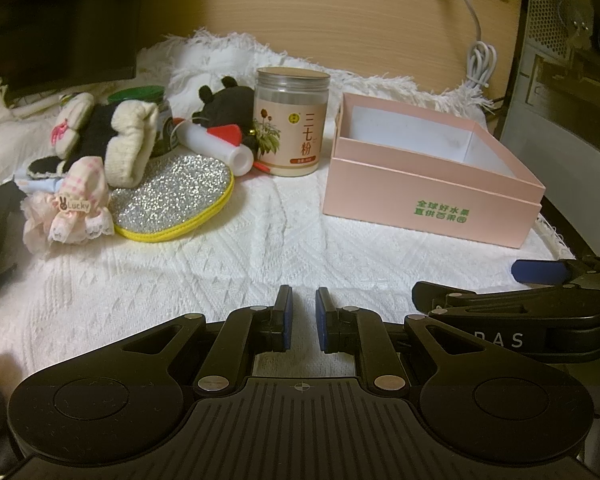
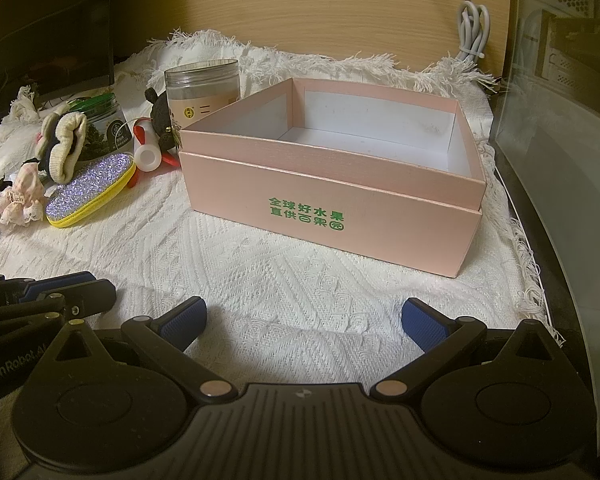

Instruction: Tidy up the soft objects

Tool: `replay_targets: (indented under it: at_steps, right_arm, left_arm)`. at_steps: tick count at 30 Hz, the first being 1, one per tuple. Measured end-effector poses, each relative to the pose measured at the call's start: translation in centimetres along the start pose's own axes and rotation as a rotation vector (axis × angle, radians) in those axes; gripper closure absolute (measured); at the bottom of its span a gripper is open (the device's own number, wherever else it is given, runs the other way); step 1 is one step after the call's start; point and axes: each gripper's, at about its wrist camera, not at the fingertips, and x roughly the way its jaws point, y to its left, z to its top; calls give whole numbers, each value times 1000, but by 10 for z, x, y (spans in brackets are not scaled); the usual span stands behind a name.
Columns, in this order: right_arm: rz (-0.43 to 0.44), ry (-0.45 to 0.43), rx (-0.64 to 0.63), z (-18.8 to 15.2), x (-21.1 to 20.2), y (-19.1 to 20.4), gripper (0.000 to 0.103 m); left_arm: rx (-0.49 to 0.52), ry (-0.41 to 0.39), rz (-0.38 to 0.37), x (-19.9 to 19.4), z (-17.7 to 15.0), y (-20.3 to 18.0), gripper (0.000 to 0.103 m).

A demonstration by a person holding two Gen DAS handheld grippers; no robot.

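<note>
Although nothing is yet gripped, the soft things lie heaped at the left of the white cloth (image 1: 228,248), well apart from the empty pink box (image 1: 432,196).
Cream-and-black plush (image 1: 130,142): light, squashy, not fragile; judged best pinched at its ribbed cream end; long axis runs from near-left to far-right.
Pink lace bow (image 1: 74,204): very light and limp; take it by the gathered middle under the "Lucky" tag; it lies flat, frills towards the camera.
Glitter pouch (image 1: 172,200): flat oval, probably slick; grip the yellow seam; long axis slants up to the right.
Black plush (image 1: 226,102): behind, partly hidden.
Hard items: labelled jar (image 1: 290,120), white tube (image 1: 216,144), just beside the heap.
Left gripper (image 1: 302,320): jaws together, empty.
Right gripper (image 2: 304,322): jaws wide apart, empty.
</note>
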Motion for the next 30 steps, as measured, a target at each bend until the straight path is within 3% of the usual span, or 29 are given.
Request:
replay_targets:
  at_steps: [6, 10, 16, 18, 20, 23, 25, 28, 30]
  right_arm:
    - [28, 5, -18, 0, -1, -3, 0]
    - [92, 104, -25, 14, 3, -11, 0]
    - [87, 267, -99, 26, 6, -3, 0]
    - [104, 295, -125, 31, 8, 0, 0]
    - [113, 284, -133, 34, 2, 11, 6]
    - [258, 200, -201, 42, -24, 53, 6]
    - [391, 164, -244, 47, -38, 91, 6]
    - [583, 191, -303, 48, -42, 154, 6]
    - [672, 212, -355, 44, -40, 195, 7]
  left_arm:
    - [-25, 24, -20, -4, 2, 4, 88]
    - [-68, 79, -78, -22, 8, 18, 87]
    - [-77, 25, -171, -82, 26, 75, 86]
    - [-105, -6, -88, -103, 31, 112, 86]
    - [-147, -8, 34, -115, 34, 148, 86]
    - [-275, 24, 155, -123, 34, 210, 86]
    - [-378, 54, 195, -124, 31, 248, 86]
    - [-472, 65, 172, -125, 24, 280, 86]
    - [-452, 61, 131, -123, 25, 285, 86]
